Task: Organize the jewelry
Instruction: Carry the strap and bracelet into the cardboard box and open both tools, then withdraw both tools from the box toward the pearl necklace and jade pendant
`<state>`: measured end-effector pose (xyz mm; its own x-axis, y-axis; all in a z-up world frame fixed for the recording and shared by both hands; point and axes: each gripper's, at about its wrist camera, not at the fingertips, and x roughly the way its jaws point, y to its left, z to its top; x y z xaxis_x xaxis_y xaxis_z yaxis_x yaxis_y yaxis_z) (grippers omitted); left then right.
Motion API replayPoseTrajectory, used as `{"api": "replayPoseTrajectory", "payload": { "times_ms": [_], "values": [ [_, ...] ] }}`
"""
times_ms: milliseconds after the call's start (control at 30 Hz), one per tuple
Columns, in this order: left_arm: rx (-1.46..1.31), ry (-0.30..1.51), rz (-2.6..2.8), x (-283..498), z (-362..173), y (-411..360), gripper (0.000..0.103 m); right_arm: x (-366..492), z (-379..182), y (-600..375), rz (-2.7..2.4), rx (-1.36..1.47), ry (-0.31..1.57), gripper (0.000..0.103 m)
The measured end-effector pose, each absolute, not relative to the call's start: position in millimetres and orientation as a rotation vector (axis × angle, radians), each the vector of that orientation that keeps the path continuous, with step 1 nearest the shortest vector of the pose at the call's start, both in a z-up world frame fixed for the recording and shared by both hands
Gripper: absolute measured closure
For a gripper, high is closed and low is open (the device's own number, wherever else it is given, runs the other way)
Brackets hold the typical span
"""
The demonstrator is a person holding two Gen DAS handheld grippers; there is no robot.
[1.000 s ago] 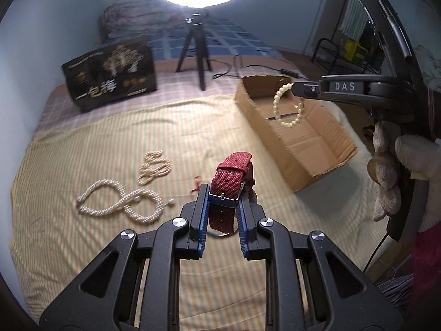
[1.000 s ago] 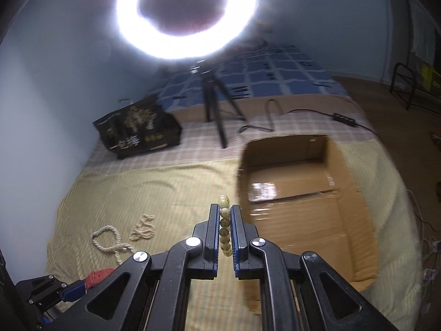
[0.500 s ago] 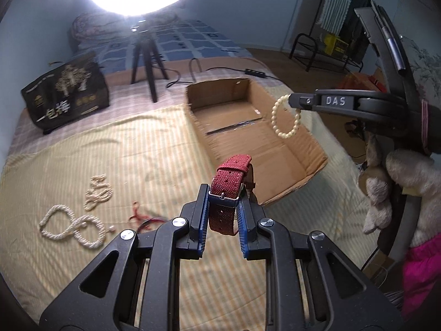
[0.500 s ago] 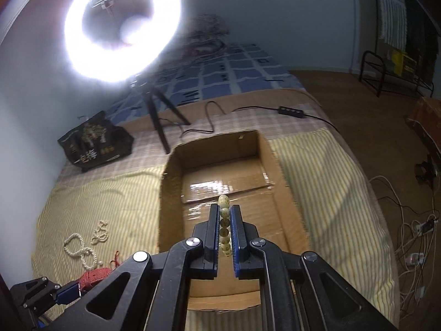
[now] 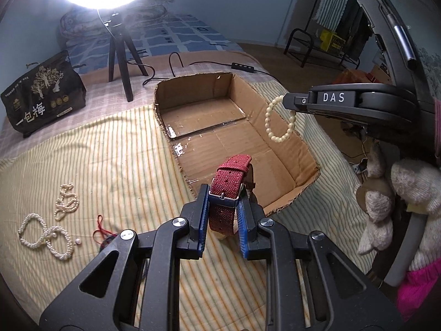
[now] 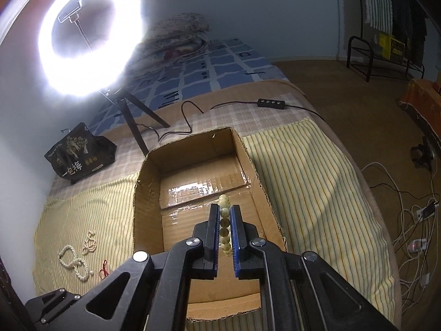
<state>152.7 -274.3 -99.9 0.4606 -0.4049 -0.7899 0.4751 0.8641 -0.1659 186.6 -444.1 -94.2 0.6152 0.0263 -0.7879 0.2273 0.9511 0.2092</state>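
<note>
My left gripper (image 5: 222, 193) is shut on a red woven watch strap (image 5: 230, 184), held just above the near left edge of the open cardboard box (image 5: 286, 193). My right gripper (image 6: 223, 215) is shut on a cream bead bracelet (image 6: 224, 220), held over the inside of the box (image 6: 148, 193). In the left wrist view the bracelet (image 5: 268, 122) hangs from the right gripper (image 5: 289, 102) above the box's right side. On the striped cloth, a pearl necklace (image 5: 41, 234), a smaller pearl piece (image 5: 66, 202) and a red cord (image 5: 100, 230) lie at the left.
A ring light on a black tripod (image 5: 118, 49) stands behind the box, with a cable and controller (image 5: 242, 66). A black printed bag (image 5: 41, 93) sits at the back left. The bed edge and floor cables (image 6: 413, 220) are at the right.
Both grippers have moved right and forward, toward and over the box, each still holding its piece. The jewelry on the cloth now lies further left in view.
</note>
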Motion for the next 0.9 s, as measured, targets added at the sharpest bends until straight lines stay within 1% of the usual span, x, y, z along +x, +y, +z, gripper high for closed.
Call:
{"api": "replayPoseTrajectory", "payload": {
  "times_ms": [200, 233, 267, 300, 367, 400, 433, 467, 500, 533, 567, 700, 767, 900],
  "values": [
    [0.096, 0.935, -0.557, 150.9, -101.2, -279.2, 0.084, 186.2, -95.1, -444.9, -0.117, 0.315, 0.905, 0.096],
    [0.100, 0.935, -0.557, 150.4, -100.7, -279.9, 0.084, 186.0, -94.7, -445.1, -0.123, 0.315, 0.901, 0.091],
    [0.103, 0.934, -0.559, 150.2, -100.4, -279.8, 0.077, 186.0, -93.8, -445.1, -0.127, 0.319, 0.899, 0.078],
    [0.100, 0.927, -0.561, 149.7, -99.1, -279.0, 0.066, 185.6, -93.1, -446.5, -0.131, 0.325, 0.894, 0.072],
    [0.097, 0.900, -0.560, 147.8, -95.4, -277.3, 0.055, 184.4, -90.5, -447.9, -0.146, 0.336, 0.880, 0.057],
    [0.102, 0.889, -0.555, 147.0, -93.7, -276.8, 0.050, 183.8, -89.5, -448.5, -0.149, 0.340, 0.875, 0.053],
    [0.106, 0.884, -0.554, 146.8, -92.9, -276.6, 0.047, 183.2, -88.5, -448.9, -0.155, 0.341, 0.872, 0.041],
    [0.110, 0.881, -0.555, 146.1, -92.2, -275.8, 0.038, 182.5, -87.4, -449.3, -0.165, 0.341, 0.866, 0.031],
    [0.112, 0.878, -0.555, 145.9, -91.5, -275.1, 0.031, 181.6, -86.3, -449.4, -0.174, 0.340, 0.858, 0.027],
    [0.116, 0.875, -0.552, 145.4, -92.0, -274.6, 0.030, 180.8, -85.3, -449.9, -0.184, 0.339, 0.852, 0.020],
    [0.123, 0.874, -0.546, 144.8, -91.9, -273.9, 0.029, 180.3, -84.4, -450.2, -0.194, 0.337, 0.849, 0.016],
    [0.137, 0.883, -0.537, 144.8, -92.5, -271.5, 0.027, 179.8, -82.7, -453.5, -0.218, 0.349, 0.842, 0.011],
    [0.146, 0.884, -0.532, 144.2, -93.1, -270.9, 0.026, 180.1, -83.1, -454.0, -0.223, 0.356, 0.844, 0.004],
    [0.162, 0.885, -0.528, 142.8, -93.3, -266.9, 0.026, 179.8, -83.1, -451.9, -0.221, 0.357, 0.844, 0.004]
  ]
}}
